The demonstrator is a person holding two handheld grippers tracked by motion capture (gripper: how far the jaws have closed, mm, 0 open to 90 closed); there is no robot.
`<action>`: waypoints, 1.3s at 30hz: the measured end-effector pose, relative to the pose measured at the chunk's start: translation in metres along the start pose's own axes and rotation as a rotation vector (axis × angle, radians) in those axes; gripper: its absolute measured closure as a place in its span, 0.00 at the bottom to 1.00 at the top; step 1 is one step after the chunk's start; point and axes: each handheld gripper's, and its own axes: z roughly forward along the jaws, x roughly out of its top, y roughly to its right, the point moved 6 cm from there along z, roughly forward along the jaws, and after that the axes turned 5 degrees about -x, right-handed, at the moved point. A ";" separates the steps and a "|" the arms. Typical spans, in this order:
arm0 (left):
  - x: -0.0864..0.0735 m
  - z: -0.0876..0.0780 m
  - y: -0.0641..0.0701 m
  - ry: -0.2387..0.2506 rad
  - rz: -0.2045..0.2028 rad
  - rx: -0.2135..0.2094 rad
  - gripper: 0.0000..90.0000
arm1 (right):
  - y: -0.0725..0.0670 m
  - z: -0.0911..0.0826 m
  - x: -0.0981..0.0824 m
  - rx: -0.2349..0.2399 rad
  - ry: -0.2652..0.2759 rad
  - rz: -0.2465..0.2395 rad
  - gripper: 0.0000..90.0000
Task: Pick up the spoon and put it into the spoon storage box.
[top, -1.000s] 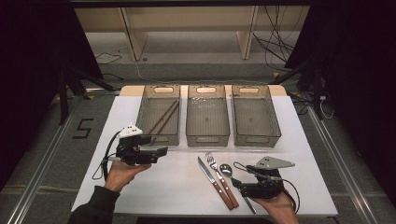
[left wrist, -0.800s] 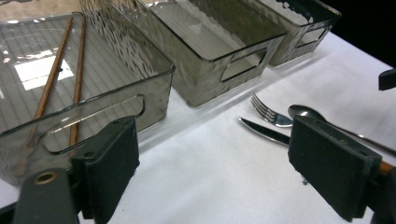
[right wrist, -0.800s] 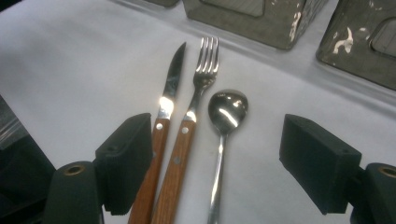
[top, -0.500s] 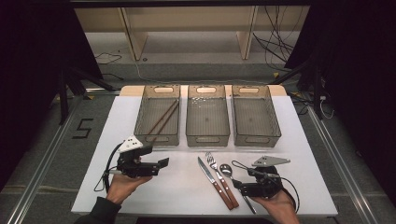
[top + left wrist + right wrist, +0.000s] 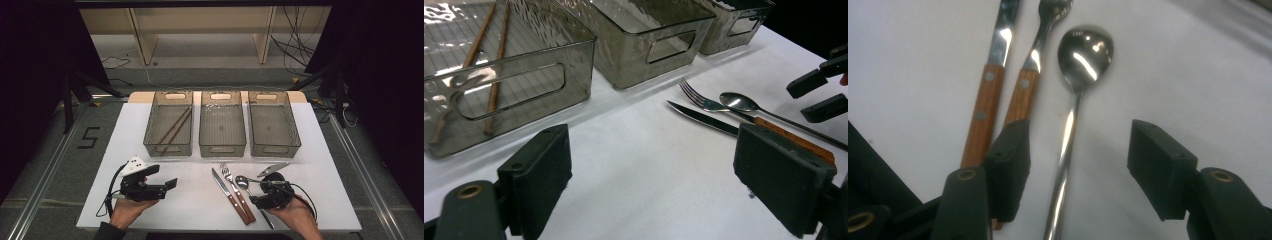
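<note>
1. Black jaws of the right gripper [image 5: 1075, 165] had just been closing, yet stood released astride the spoon [image 5: 1075, 95] handle, pads clear of it; the spoon lay on the counter [image 5: 200, 210] just right of the fork [image 5: 235, 187].
2. Low at the near left, the left gripper [image 5: 167, 184] lay level, jaws wide apart, holding nothing.
3. White covered the counter; dark floor, cables and a pale shelf frame lay beyond.
4. Counted: three bins [image 5: 222, 125], two chopsticks [image 5: 172, 129], one knife [image 5: 227, 192], one fork, one spoon.
</note>
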 end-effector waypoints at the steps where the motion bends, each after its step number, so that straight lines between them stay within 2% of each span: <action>1: 0.000 -0.001 0.000 0.003 0.005 0.003 0.17 | -0.001 0.002 0.000 -0.005 -0.021 -0.015 0.51; 2: 0.000 -0.002 0.001 0.010 0.011 0.004 0.17 | -0.001 0.002 0.000 -0.005 -0.021 -0.015 0.51; 3: 0.000 -0.002 0.001 0.013 0.015 0.003 0.17 | -0.002 0.004 0.000 -0.011 -0.040 -0.025 0.53; 4: 0.000 -0.002 0.001 0.017 0.015 0.000 0.17 | -0.004 0.008 0.000 -0.015 -0.084 -0.048 0.56; 7: -0.002 0.000 0.001 0.014 0.019 0.000 0.17 | -0.005 0.013 -0.001 -0.023 -0.134 -0.067 0.60; 10: -0.002 0.000 0.002 0.014 0.021 -0.002 0.17 | -0.007 0.015 -0.001 -0.026 -0.156 -0.074 0.63; 13: -0.002 -0.001 0.002 0.014 0.031 0.003 0.17 | -0.008 0.018 -0.002 -0.044 -0.200 -0.098 0.66; 18: -0.003 0.000 0.002 0.012 0.032 0.001 0.17 | -0.008 0.018 0.000 -0.056 -0.216 -0.104 0.70; 23: -0.003 0.000 0.004 0.013 0.037 0.000 0.17 | -0.008 0.019 0.001 -0.067 -0.241 -0.136 0.73; 29: -0.004 0.001 0.005 0.010 0.044 0.000 0.17 | -0.006 0.020 0.003 -0.059 -0.267 -0.129 0.78; 32: -0.004 0.001 0.005 0.009 0.050 0.000 0.17 | -0.005 0.021 0.004 -0.057 -0.269 -0.143 0.80; 35: -0.004 0.001 0.005 0.007 0.054 -0.001 0.17 | -0.005 0.020 0.005 -0.056 -0.285 -0.131 0.88; 38: -0.005 0.002 0.006 0.005 0.055 -0.001 0.17 | -0.003 0.021 0.006 -0.057 -0.287 -0.137 0.91; 39: -0.005 0.002 0.006 0.005 0.057 -0.002 0.17 | -0.001 0.021 0.006 -0.044 -0.293 -0.124 0.92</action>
